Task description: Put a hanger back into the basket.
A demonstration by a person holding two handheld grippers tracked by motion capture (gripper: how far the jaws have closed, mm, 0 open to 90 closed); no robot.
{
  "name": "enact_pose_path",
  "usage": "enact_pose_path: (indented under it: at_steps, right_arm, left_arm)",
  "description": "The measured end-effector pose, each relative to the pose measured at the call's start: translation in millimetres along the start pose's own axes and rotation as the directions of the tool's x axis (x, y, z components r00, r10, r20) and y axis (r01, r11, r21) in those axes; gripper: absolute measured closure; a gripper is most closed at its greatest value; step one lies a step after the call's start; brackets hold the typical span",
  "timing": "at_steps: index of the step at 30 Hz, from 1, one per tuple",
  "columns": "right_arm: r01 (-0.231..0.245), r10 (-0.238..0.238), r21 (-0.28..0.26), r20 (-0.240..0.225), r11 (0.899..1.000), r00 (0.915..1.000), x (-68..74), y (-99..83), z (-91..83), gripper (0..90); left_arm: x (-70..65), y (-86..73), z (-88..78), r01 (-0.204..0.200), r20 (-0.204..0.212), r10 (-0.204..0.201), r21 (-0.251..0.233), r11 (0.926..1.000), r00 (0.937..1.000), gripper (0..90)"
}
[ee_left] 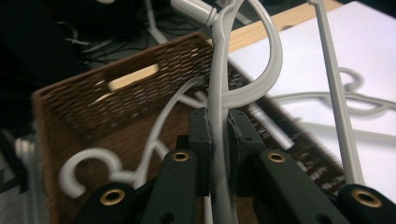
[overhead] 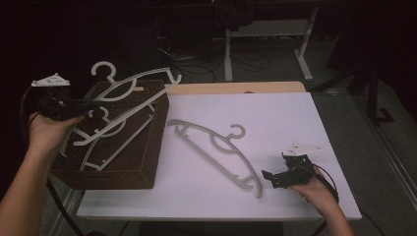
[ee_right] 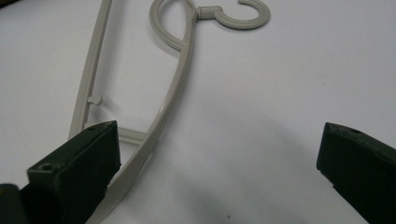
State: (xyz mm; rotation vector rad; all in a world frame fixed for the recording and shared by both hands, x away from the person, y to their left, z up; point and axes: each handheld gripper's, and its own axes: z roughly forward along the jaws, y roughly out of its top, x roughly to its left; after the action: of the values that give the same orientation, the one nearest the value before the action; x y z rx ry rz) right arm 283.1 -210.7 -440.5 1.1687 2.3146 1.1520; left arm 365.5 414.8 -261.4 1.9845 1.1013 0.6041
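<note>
My left gripper (overhead: 93, 105) (ee_left: 219, 140) is shut on the arm of a white hanger (overhead: 147, 74) (ee_left: 219, 88), just below its loop and hook, and holds it tilted over the brown woven basket (overhead: 147, 162) (ee_left: 93, 107). A second white hanger (overhead: 113, 137) (ee_left: 88, 168) lies inside the basket. A third white hanger (overhead: 216, 142) (ee_right: 173, 93) lies flat on the white table, hook pointing away. My right gripper (overhead: 273, 178) (ee_right: 217, 172) rests open near that hanger's near end, its left jaw beside the hanger's arm and nothing between the pads.
The white table top (overhead: 295, 123) stretches right of the basket, with a wooden strip (overhead: 236, 87) along its far edge. The basket stands at the table's left edge. A white desk frame (overhead: 265, 29) and floor cables lie beyond in the dark.
</note>
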Motion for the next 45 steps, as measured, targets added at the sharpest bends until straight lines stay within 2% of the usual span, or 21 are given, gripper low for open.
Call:
enact_pose_path:
  at_steps: [2,7,12,19,22,25,26,28,29,32,33,34,35,36,38,39,40,42,43,44,45]
  right_arm:
    - [0.001,-0.001,-0.001,0.003,1.000,1.0000,-0.3,-0.2,0.0,0.0]
    - [0.000,0.000,0.002,0.003,1.000,1.0000,0.1,0.0,0.4,0.0]
    - [-0.002,0.002,0.004,0.006,1.000,1.0000,0.3,0.2,1.2,0.0]
    - [-0.004,0.004,0.006,0.007,1.000,1.0000,-0.4,-0.2,1.3,0.0]
    - [-0.005,0.005,0.007,0.008,1.000,1.0000,-0.7,-0.3,0.6,0.0]
    - [-0.005,0.005,0.006,0.009,1.000,1.0000,-1.0,-0.6,0.3,0.0]
    - [-0.004,0.004,0.005,0.010,1.000,0.9999,-1.5,-0.9,0.1,0.0]
    - [-0.003,0.003,0.004,0.010,1.000,0.9999,-1.8,-0.8,-0.1,0.0]
    - [-0.003,0.003,0.004,0.010,1.000,0.9999,-1.8,-0.8,-0.1,0.0]
    - [-0.002,0.002,0.005,0.010,1.000,0.9999,-1.5,-0.3,-0.2,0.0]
    - [-0.002,0.002,0.005,0.010,1.000,0.9999,-1.5,-0.3,-0.2,0.0]
    - [-0.002,0.002,0.006,0.008,1.000,1.0000,-1.2,-0.2,0.2,0.0]
    - [-0.001,0.000,0.006,0.009,1.000,1.0000,-1.2,-0.2,0.3,0.0]
    - [0.000,0.000,0.006,0.009,1.000,1.0000,-1.2,-0.1,0.4,0.0]
    - [0.000,0.000,0.005,0.009,1.000,1.0000,-0.9,0.1,0.5,0.0]
    - [-0.001,0.001,0.005,0.008,1.000,1.0000,-0.7,0.2,0.6,0.0]
    - [-0.001,0.001,0.006,0.009,1.000,1.0000,-0.6,0.2,0.6,0.0]
    - [-0.001,0.001,0.006,0.008,1.000,1.0000,-0.7,0.1,0.6,0.0]
    - [0.000,0.000,0.006,0.008,1.000,1.0000,-0.8,0.1,0.5,0.0]
    - [0.001,-0.001,0.006,0.009,1.000,1.0000,-0.9,0.1,0.4,0.0]
    - [0.001,-0.001,0.006,0.009,1.000,1.0000,-1.0,0.1,0.3,0.0]
  left_arm:
    - [12.2,-11.8,-0.7,0.015,-0.030,-0.015,0.010,0.9998,0.9994,81.8]
    - [25.9,-26.8,3.2,0.027,-0.072,-0.024,0.038,0.9989,0.9971,81.8]
    - [37.5,-40.6,18.3,0.037,-0.120,-0.026,0.086,0.9956,0.9924,81.7]
    - [38.9,-47.4,40.8,0.050,-0.148,-0.028,0.145,0.9881,0.9885,81.7]
    - [38.5,-53.7,54.9,0.069,-0.157,-0.041,0.182,0.9809,0.9868,81.5]
    - [38.2,-56.7,59.9,0.077,-0.150,-0.047,0.199,0.9770,0.9876,80.7]
    - [39.1,-58.7,61.8,0.100,-0.149,-0.072,0.193,0.9761,0.9862,68.4]
    - [39.6,-59.0,61.5,0.113,-0.147,-0.086,0.186,0.9761,0.9855,61.9]
    - [39.6,-58.7,60.8,0.115,-0.150,-0.088,0.179,0.9771,0.9848,61.9]
    - [36.5,-55.7,57.9,0.121,-0.116,-0.105,0.147,0.9817,0.9878,54.2]
    - [36.5,-55.7,57.9,0.121,-0.116,-0.105,0.147,0.9817,0.9878,51.4]
    - [33.7,-53.7,56.5,0.126,-0.084,-0.116,0.128,0.9838,0.9897,49.4]
    - [33.7,-53.7,56.5,0.126,-0.084,-0.116,0.128,0.9838,0.9897,47.6]
    - [29.7,-51.6,55.8,0.132,-0.046,-0.128,0.104,0.9858,0.9908,45.7]
    - [24.1,-49.1,55.8,0.133,-0.004,-0.133,0.089,0.9871,0.9911,43.3]
    - [24.1,-49.1,55.8,0.133,-0.004,-0.133,0.089,0.9871,0.9911,41.8]
    - [17.2,-45.9,56.6,0.122,0.036,-0.125,0.080,0.9893,0.9915,40.8]
    - [9.6,-41.9,57.2,0.117,0.077,-0.122,0.063,0.9911,0.9896,38.8]
    - [9.6,-41.9,57.2,0.117,0.077,-0.122,0.063,0.9911,0.9896,37.8]
    - [2.1,-37.3,57.5,0.112,0.118,-0.117,0.042,0.9928,0.9862,37.1]
    - [2.1,-37.3,57.5,0.112,0.118,-0.117,0.042,0.9928,0.9862,36.2]
